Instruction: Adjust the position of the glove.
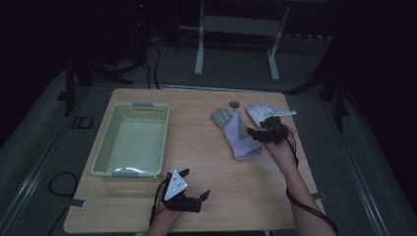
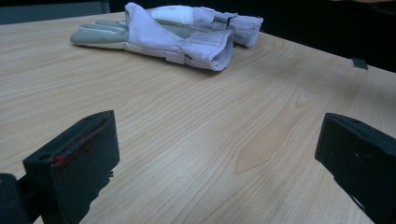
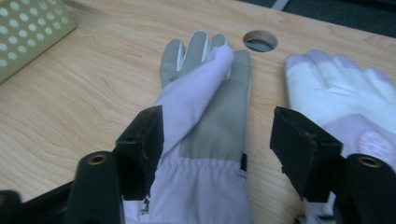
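Note:
Two pale lilac work gloves lie on the wooden table, right of centre. The nearer glove lies with its grey palm up and a flap folded over it. The second glove lies beside it to the right. My right gripper hovers low over the nearer glove's cuff, jaws on either side of it and not pressing it. Near the table's front edge, my left gripper is open, with bare wood between its jaws. It faces both gloves.
An empty pale green perforated basket stands on the left half of the table. A round cable hole sits just beyond the gloves. A metal stand's legs rise behind the table.

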